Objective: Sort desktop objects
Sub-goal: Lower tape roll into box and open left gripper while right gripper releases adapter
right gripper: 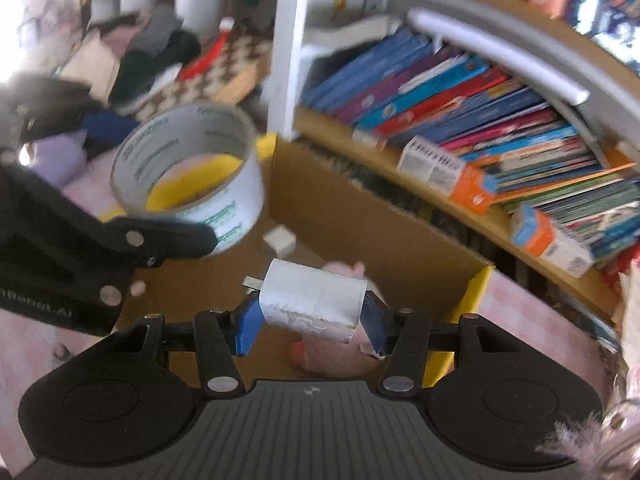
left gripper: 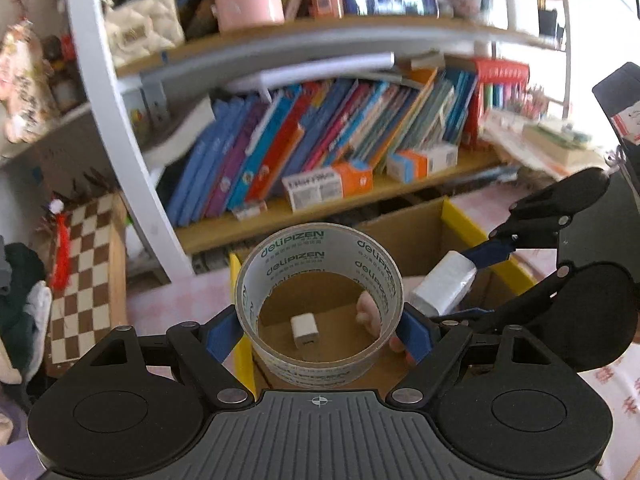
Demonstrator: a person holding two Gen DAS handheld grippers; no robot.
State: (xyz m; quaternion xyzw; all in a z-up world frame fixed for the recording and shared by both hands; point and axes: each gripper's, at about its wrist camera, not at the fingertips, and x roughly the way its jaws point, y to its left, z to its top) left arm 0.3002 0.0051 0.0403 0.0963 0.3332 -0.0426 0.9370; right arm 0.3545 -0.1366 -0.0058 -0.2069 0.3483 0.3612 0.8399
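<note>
Blue pads of the left hand-held gripper (left gripper: 320, 330) press on both sides of a roll of clear tape (left gripper: 319, 304), held with its hole facing forward; green lettering runs round its band. Just beside it, the right hand-held gripper (right gripper: 312, 322) clamps a small white cylinder (right gripper: 314, 300) crosswise, its wrapping scuffed and peeling along the lower edge, with a metal tab showing at its left end. In the left wrist view the two grippers stand near each other but apart, the white cylinder (left gripper: 442, 288) to the right of the roll.

Both held things hang over an open cardboard box (right gripper: 340, 216) with yellow-edged flaps (left gripper: 464, 220). Its brown floor is mostly bare: a small white cube (left gripper: 305, 330) lies near the middle, and a pale pink object (right gripper: 344, 268), blurred, lies toward the right side. The box walls rise on the left, right and far sides, leaving open room above the floor between them.

Pink cloth (right gripper: 532, 312) covers the surface around the box. Beyond the far wall stands a wooden bookshelf (left gripper: 400, 188) packed with leaning books (left gripper: 300, 140) and a few orange-and-white cartons (left gripper: 328, 188). To the left a checkered board (left gripper: 86, 272) leans by a white post (left gripper: 116, 120).
</note>
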